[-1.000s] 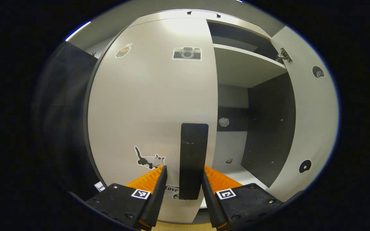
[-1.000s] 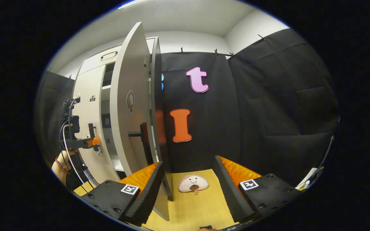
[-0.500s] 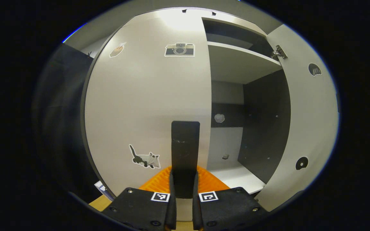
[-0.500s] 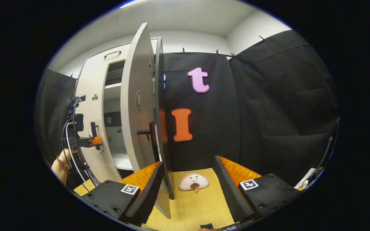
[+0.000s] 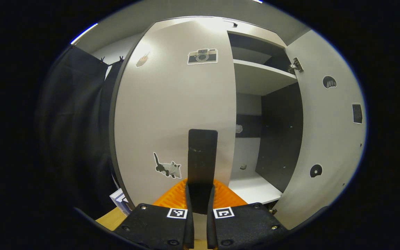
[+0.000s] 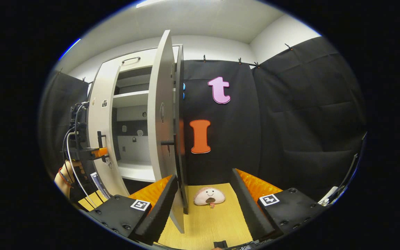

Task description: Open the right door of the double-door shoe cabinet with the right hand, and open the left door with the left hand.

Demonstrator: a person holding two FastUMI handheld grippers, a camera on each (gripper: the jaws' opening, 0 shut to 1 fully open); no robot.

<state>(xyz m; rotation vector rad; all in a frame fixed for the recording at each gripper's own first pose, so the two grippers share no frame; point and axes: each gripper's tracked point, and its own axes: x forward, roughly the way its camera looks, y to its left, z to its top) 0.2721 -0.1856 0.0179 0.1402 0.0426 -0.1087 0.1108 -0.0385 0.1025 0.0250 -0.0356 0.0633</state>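
Left gripper (image 5: 200, 205) level — fingers (image 5: 188, 208) clamping left door's handle (image 5: 202, 163).

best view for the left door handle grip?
Left gripper view: the left door handle stands large and central, the left gripper shut on its lower end. The right gripper view shows that handle small and side-on at far left.

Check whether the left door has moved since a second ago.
Yes. In the right gripper view, the left door has swung outward from the cabinet shelf, pulled by the left tool at its handle.

Right door (image 6: 161, 114) wide open; left door (image 5: 172, 114) seemingly ajar.
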